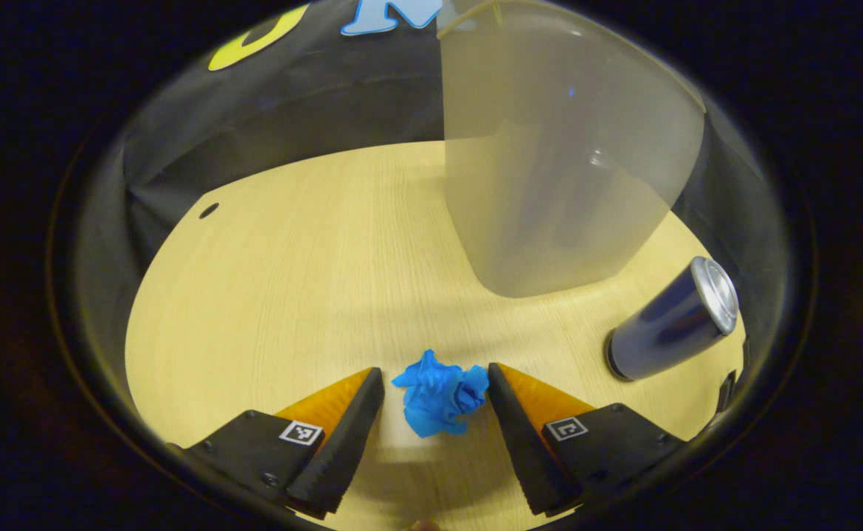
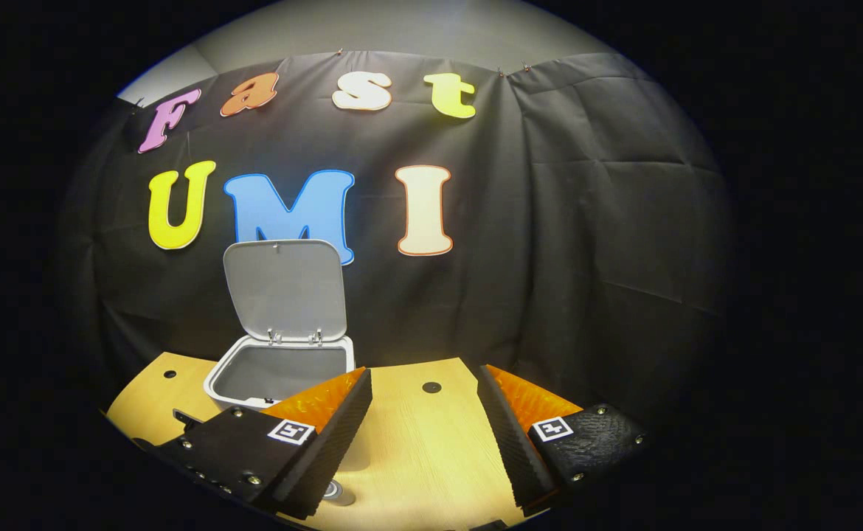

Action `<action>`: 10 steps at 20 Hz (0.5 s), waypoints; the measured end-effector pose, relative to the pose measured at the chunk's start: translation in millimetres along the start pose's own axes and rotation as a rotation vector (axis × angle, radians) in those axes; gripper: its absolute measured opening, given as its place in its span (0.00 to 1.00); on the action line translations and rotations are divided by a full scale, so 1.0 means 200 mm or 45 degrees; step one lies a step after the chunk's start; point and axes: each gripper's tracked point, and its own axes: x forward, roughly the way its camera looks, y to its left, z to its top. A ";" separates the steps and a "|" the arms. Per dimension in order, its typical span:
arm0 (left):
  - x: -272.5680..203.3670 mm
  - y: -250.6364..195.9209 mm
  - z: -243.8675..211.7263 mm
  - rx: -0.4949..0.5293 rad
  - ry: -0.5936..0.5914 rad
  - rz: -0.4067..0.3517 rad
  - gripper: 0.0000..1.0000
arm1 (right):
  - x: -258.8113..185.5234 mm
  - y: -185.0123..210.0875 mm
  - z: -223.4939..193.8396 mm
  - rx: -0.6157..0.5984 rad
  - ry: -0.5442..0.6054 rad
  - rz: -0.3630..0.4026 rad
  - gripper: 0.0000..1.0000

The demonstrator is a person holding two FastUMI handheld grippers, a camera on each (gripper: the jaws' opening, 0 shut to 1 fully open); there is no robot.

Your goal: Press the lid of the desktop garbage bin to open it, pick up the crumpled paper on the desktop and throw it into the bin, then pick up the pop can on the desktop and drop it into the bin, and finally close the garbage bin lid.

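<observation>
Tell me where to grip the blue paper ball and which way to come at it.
Grip the crumpled paper across its middle, coming straight ahead low over the desktop. It sits between the open jaws of the left gripper, so closing should pinch its two sides. The wad is irregular and soft, so a mid-body squeeze probably holds best.

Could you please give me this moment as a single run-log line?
lid: open | left gripper: open, straddling crumpled paper | pop can: lying on desk | right gripper: open, empty
</observation>
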 end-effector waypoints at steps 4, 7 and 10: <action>0.01 0.01 0.02 -0.037 -0.021 0.034 0.94 | 0.01 0.03 -0.01 0.007 0.010 0.019 0.92; 0.02 0.01 0.03 -0.032 -0.039 0.035 0.81 | 0.01 0.04 -0.01 0.014 0.012 0.026 0.93; 0.01 0.01 0.02 -0.042 -0.047 0.031 0.50 | 0.01 0.04 -0.03 0.009 0.015 0.023 0.93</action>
